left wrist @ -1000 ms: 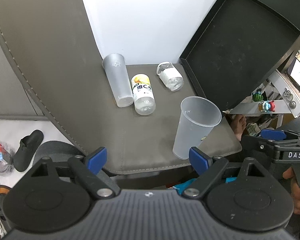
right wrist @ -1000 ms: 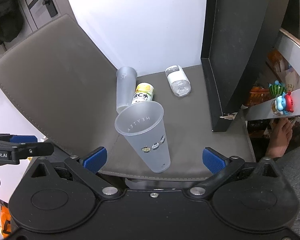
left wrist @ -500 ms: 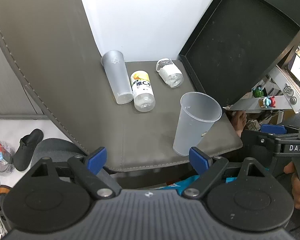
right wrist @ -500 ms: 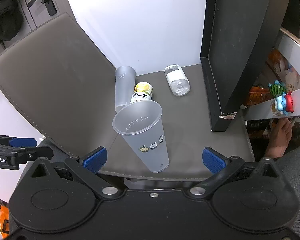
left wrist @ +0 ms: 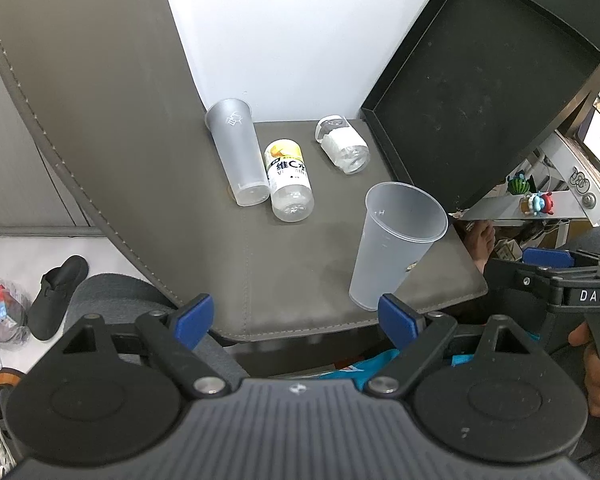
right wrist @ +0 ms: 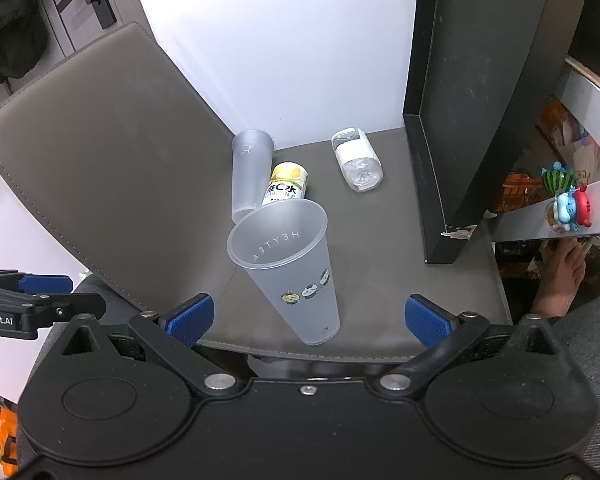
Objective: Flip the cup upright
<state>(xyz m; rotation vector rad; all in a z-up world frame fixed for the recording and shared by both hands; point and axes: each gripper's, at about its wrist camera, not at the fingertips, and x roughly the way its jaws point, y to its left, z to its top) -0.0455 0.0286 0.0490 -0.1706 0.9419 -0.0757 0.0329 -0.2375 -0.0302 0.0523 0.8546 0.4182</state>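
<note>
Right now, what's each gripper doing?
Left gripper: open, holding nothing.
Right gripper: open, holding nothing; the frosted cup stands upright between its fingers, untouched.

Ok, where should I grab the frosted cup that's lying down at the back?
Probably across its wide far end, coming down from above: the frosted cup lies on its side with the yellow-label bottle tight against one flank, and only that far stretch looks free on both sides.

Grey mat (left wrist: 292,280): upright cup (left wrist: 396,244); inverted cup (left wrist: 238,152); two lying bottles (left wrist: 289,180).
</note>
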